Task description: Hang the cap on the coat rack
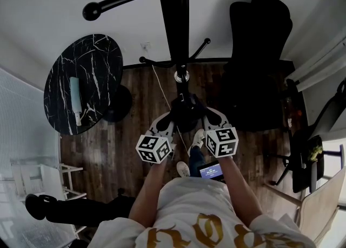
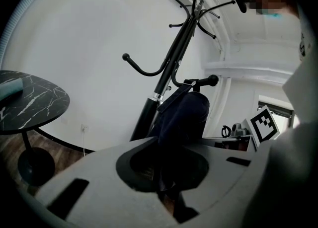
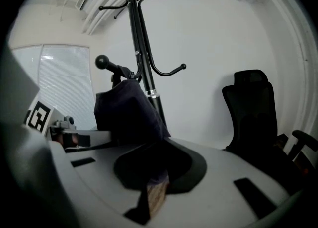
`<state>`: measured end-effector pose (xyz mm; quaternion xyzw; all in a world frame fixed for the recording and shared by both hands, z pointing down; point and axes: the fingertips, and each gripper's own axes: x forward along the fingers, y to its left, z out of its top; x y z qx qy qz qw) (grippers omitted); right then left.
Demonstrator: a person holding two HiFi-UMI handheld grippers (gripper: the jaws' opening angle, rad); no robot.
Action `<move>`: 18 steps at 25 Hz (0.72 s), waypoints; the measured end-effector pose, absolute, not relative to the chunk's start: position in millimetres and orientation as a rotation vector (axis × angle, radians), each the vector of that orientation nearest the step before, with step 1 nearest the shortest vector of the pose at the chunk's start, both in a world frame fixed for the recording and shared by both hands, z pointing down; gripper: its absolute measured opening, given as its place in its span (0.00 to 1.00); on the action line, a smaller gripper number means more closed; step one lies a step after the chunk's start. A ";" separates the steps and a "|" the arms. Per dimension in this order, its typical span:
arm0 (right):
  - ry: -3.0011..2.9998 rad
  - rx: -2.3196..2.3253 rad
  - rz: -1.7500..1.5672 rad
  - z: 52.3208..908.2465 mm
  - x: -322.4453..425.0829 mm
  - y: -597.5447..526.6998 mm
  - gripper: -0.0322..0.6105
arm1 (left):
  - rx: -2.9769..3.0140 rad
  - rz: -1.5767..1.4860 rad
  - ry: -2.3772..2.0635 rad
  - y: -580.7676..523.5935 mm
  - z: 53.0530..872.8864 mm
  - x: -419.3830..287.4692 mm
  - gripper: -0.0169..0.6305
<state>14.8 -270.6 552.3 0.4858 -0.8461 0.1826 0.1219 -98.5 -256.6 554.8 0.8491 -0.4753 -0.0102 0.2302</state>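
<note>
A dark navy cap [image 1: 186, 109] hangs between my two grippers, right against the black coat rack [image 1: 174, 20] pole. My left gripper [image 1: 174, 116] is shut on the cap's left side and my right gripper [image 1: 201, 113] is shut on its right side. In the left gripper view the cap [image 2: 186, 115] bulges up from the jaws beside a knob-tipped hook [image 2: 212, 79] of the coat rack [image 2: 166, 85]. The right gripper view has the cap [image 3: 126, 113] just under the same hook [image 3: 103, 62], its cloth running into the jaws. Whether the cap rests on that hook I cannot tell.
A round black marble table [image 1: 102, 63] stands at the left with a pale blue object [image 1: 75, 98] on it. A black office chair [image 1: 259, 52] is right of the rack. More chairs [image 1: 308, 160] stand at the far right. A white rack [image 1: 48, 179] sits at the lower left.
</note>
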 end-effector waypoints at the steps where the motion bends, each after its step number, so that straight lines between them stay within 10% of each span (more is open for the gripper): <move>1: -2.468 1.415 0.534 553.0 14.1 -272.1 0.09 | 2.331 -0.029 -1.310 -258.6 555.2 -99.2 0.07; 18: -2.451 1.404 0.567 562.7 6.9 -296.1 0.09 | 2.302 -0.017 -1.337 -282.5 560.9 -107.3 0.07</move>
